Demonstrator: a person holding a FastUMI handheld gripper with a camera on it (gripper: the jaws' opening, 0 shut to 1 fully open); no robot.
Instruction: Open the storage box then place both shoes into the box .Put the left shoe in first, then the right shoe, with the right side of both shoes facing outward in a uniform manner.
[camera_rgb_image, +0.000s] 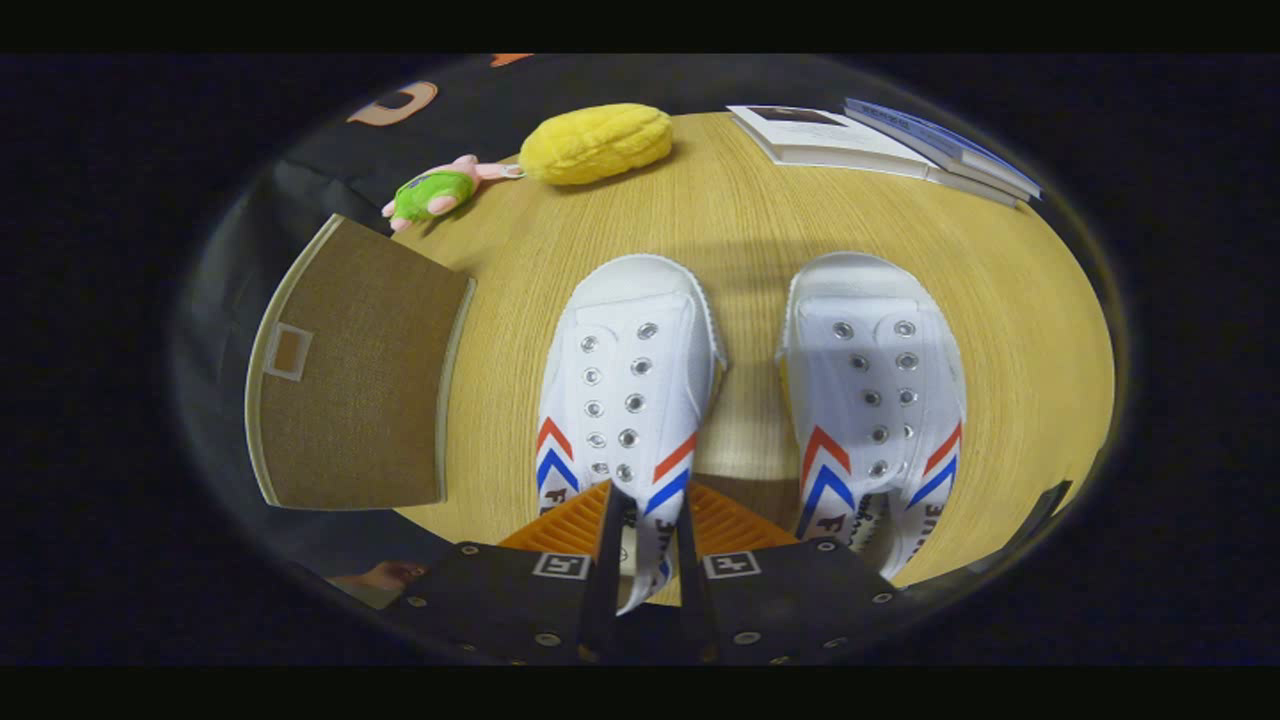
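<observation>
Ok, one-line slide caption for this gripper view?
Gripper shut on left shoe heel; right shoe alongside, storage box lid closed.

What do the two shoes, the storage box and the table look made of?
Left shoe, its heel tab between the fingers, and right shoe: white canvas, probably, with metal eyelets. Storage box: coarse woven brown fabric, pale trim. Table: wood-grain, perhaps laminate.

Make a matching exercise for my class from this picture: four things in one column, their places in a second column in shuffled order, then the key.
Things
1. left shoe
2. right shoe
3. storage box
4. books

Places
A. far table edge, beyond the right-hand shoe
B. heel between the gripper fingers
C. beside the gripped shoe, untouched
D. closed, next to the left-hand shoe

Pairs: 1-B, 2-C, 3-D, 4-A
</observation>
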